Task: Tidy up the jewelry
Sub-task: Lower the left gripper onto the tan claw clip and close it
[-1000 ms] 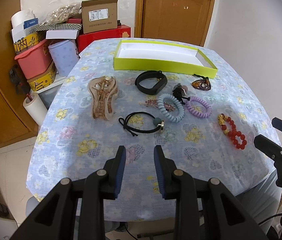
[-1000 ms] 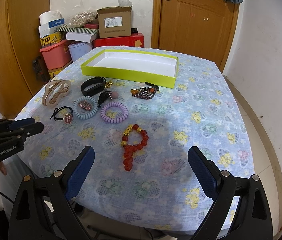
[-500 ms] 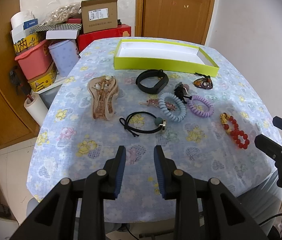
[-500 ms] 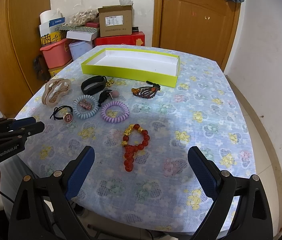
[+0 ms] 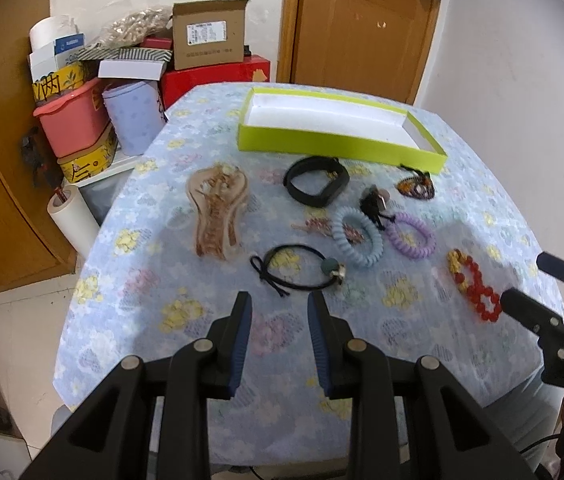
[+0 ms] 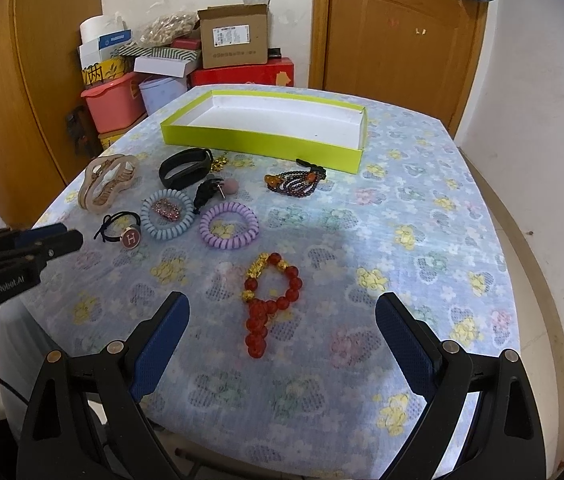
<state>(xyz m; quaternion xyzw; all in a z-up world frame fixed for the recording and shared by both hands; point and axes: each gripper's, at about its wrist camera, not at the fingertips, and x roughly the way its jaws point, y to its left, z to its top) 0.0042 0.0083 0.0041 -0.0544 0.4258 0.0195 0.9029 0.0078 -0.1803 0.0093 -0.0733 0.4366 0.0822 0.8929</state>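
Jewelry lies spread on the flowered tablecloth in front of an empty lime-green box (image 5: 338,146) (image 6: 257,146). A red bead bracelet (image 6: 269,304) lies just beyond my right gripper (image 6: 282,304), which is open wide and holds nothing. My left gripper (image 5: 278,308) is open with a narrower gap, also holding nothing, just short of a black hair tie with a charm (image 5: 298,270). Farther off lie a blue spiral tie (image 5: 362,260), a purple spiral tie (image 5: 394,240), a beige hair claw (image 5: 217,208), a black band (image 5: 316,180) and a dark beaded bracelet (image 5: 416,186).
Boxes, a pink tub and a paper roll (image 5: 73,220) are stacked off the table's far left corner. A wooden door (image 6: 398,40) stands behind the table. The table's near edge (image 6: 282,420) lies under both grippers. A person's grey-clad leg (image 5: 534,400) shows at the lower right.
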